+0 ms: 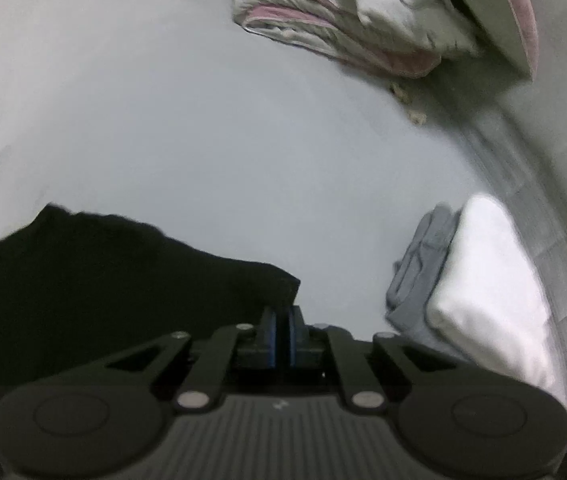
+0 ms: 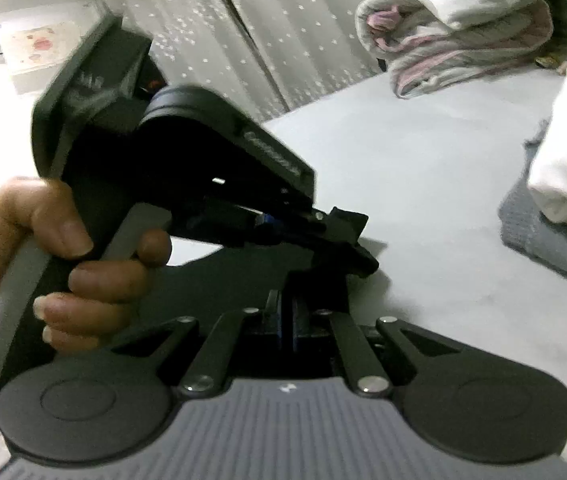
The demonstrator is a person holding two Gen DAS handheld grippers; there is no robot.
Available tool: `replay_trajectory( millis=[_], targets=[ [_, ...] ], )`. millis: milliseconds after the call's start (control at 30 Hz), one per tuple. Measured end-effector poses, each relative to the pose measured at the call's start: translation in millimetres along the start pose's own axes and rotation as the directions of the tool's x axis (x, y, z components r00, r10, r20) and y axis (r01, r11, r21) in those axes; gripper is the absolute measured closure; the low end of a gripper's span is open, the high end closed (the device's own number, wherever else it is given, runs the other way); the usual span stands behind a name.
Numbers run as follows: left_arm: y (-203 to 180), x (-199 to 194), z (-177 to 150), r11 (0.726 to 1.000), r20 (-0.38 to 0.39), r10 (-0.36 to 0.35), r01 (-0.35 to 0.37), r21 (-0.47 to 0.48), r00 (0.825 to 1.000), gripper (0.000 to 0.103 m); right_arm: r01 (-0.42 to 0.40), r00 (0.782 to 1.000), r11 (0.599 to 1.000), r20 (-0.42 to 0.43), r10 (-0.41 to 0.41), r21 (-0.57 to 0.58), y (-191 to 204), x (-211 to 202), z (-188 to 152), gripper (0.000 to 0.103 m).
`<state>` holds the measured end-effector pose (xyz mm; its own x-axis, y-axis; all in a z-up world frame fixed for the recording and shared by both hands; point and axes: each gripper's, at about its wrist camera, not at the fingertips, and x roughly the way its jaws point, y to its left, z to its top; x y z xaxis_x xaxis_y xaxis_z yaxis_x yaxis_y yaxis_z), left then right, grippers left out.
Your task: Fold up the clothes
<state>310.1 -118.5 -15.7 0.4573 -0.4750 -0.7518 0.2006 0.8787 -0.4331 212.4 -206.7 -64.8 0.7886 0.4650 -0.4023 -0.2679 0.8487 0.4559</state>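
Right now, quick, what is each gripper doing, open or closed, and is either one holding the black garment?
Left gripper: closed on the black garment's corner.
Right gripper: closed, apparently also pinching the black garment.

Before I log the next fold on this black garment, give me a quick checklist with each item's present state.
1. Left gripper pinched on the black garment edge: ok.
2. Right gripper closed on the same cloth: ok; what it pinches is hidden.
3. Bare sheet ahead for laying the fold: ok.
4. Folded white and grey stack apart from the garment: ok.
5. Garment lying flat: cannot tell.
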Motion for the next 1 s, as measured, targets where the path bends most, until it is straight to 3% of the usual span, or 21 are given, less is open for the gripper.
replay_trajectory(
  millis=[233, 433, 533, 567, 600, 633, 733, 867, 1000],
  targets=[
    [66.9, -9.8, -12.9, 0.972, 0.023, -0.138, 0.139, -0.190, 0.990, 0.097, -0.065, 0.998, 0.996, -0.031, 0.063, -0.057, 21.5, 6.3, -7.2, 0.096],
    [109.0, -9.8, -27.2, 0.947, 0.038, -0.137, 0.142, -0.287, 0.990, 0.096, -0.119, 0.984, 0.983, -0.147, 0.098, -0.137, 34.8, 17.5, -17.6, 0.089],
    [119.4, -19.4, -33.2, 0.928, 0.088, -0.169, 0.189, -0.322, 0.982, 0.076, -0.140, 0.980, 0.979, -0.163, 0.116, -0.149, 33.4, 13.5, -16.8, 0.082],
    [121.2, -22.2, -35.0, 0.923, 0.104, -0.176, 0.201, -0.328, 0.979, 0.063, -0.141, 0.980, 0.979, -0.158, 0.117, -0.150, 31.0, 10.6, -15.4, 0.070],
    [123.0, -25.1, -36.7, 0.918, 0.121, -0.183, 0.214, -0.334, 0.976, 0.058, -0.139, 0.983, 0.978, -0.145, 0.116, -0.153, 28.8, 5.8, -14.4, 0.061],
    [121.5, -27.3, -38.8, 0.917, 0.127, -0.195, 0.227, -0.328, 0.973, 0.057, -0.133, 0.985, 0.977, -0.131, 0.112, -0.164, 26.5, 1.3, -12.3, 0.052],
    [114.6, -30.6, -43.6, 0.924, 0.134, -0.212, 0.243, -0.294, 0.968, 0.049, -0.130, 0.988, 0.969, -0.110, 0.109, -0.210, 22.3, -9.1, -8.4, 0.052],
    [95.9, -34.3, -43.3, 0.969, 0.132, -0.143, 0.166, -0.181, 0.981, 0.047, -0.157, 0.983, 0.938, -0.140, 0.118, -0.309, 25.9, -12.3, -11.6, 0.052],
    [68.9, -32.8, -47.0, 0.998, 0.136, -0.056, 0.060, -0.021, 0.989, 0.046, -0.125, 0.987, 0.882, -0.151, 0.062, -0.455, 44.0, 0.4, -24.7, 0.052]
  ],
)
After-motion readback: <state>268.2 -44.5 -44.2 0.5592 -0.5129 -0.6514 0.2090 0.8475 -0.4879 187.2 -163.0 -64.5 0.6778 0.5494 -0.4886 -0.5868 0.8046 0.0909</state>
